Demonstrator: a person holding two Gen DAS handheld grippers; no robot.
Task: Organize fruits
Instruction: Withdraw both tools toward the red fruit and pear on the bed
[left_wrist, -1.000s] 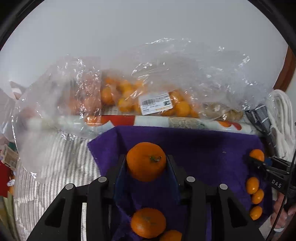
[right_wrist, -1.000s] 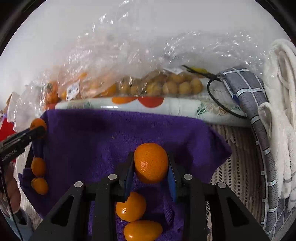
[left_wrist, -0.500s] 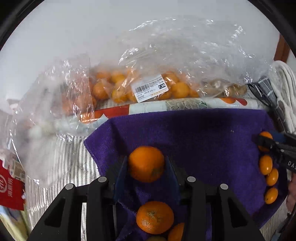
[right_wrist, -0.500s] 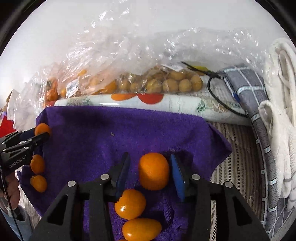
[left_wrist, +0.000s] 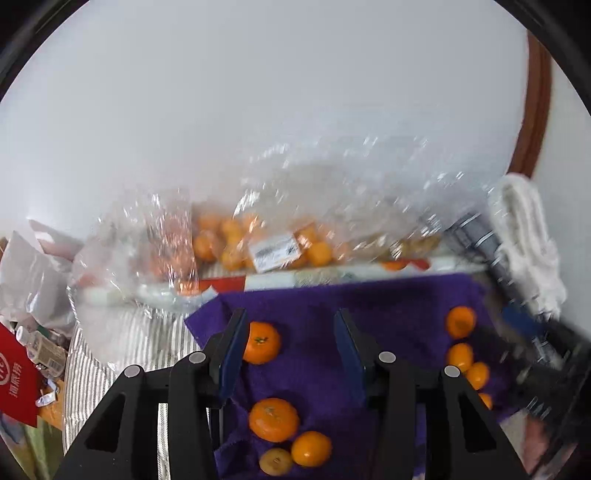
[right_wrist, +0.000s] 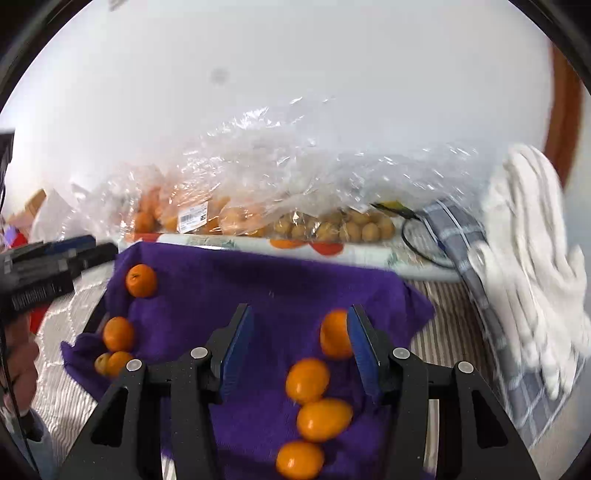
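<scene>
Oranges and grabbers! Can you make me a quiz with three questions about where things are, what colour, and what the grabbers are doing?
1. Where do the loose oranges lie?
A. on the cloth
B. in a bowl
C. on the floor

2. What colour is the cloth?
A. green
B. purple
C. yellow

3. How does the right gripper stand?
A. shut on an orange
B. shut on nothing
C. open

Answers: 1 A, the oranges rest in two rows on the spread cloth. 2 B, it is deep purple in both views. 3 C, its blue pads are wide apart, like those of the left gripper, and nothing is pinched.
</scene>
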